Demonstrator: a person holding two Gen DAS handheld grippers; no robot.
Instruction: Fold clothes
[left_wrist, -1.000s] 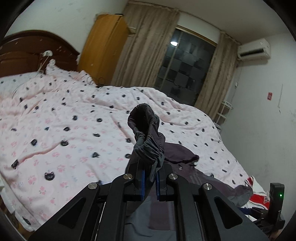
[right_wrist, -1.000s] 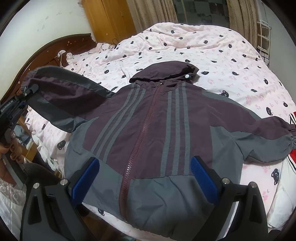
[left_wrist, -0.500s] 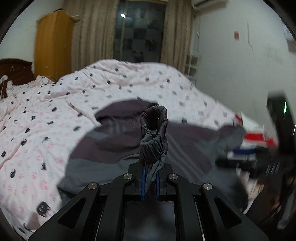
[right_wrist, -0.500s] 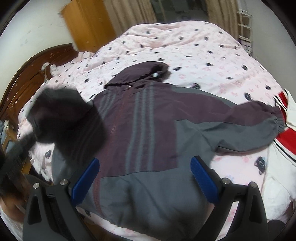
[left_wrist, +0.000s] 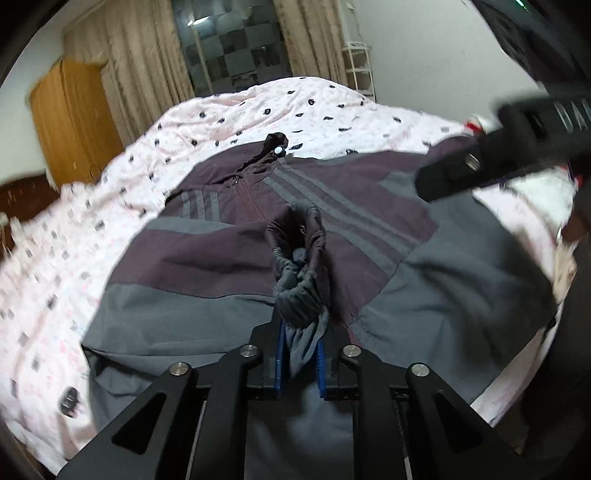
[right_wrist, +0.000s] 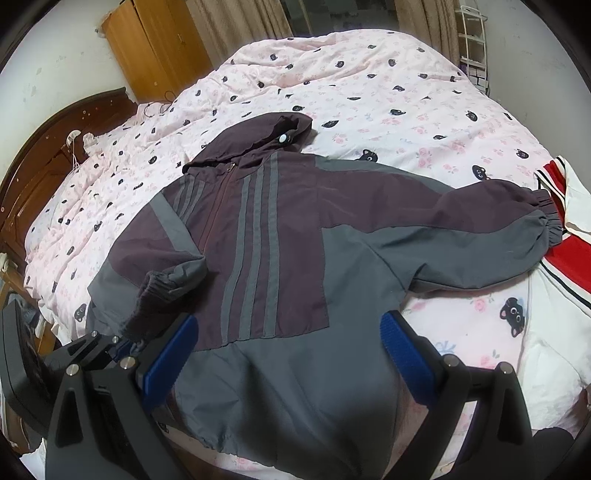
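A maroon and grey hooded jacket (right_wrist: 288, 236) with three grey stripes lies front up on the bed. My left gripper (left_wrist: 300, 354) is shut on its left sleeve cuff (left_wrist: 297, 266) and holds the sleeve folded across the chest; the cuff (right_wrist: 155, 299) and left gripper (right_wrist: 122, 347) also show in the right wrist view. The other sleeve (right_wrist: 491, 236) lies stretched out to the right. My right gripper (right_wrist: 288, 350) is open and empty over the jacket's grey hem; part of it (left_wrist: 509, 147) shows blurred in the left wrist view.
The bed has a pink quilt (right_wrist: 388, 85) with black cat faces. A red, white and black garment (right_wrist: 569, 254) lies at the right edge. A dark wooden headboard (right_wrist: 44, 173) is at left, a wooden wardrobe (right_wrist: 155, 44) and curtains behind.
My left gripper has carried the sleeve cuff from out at the left in over the jacket's front. The right gripper stayed open over the hem.
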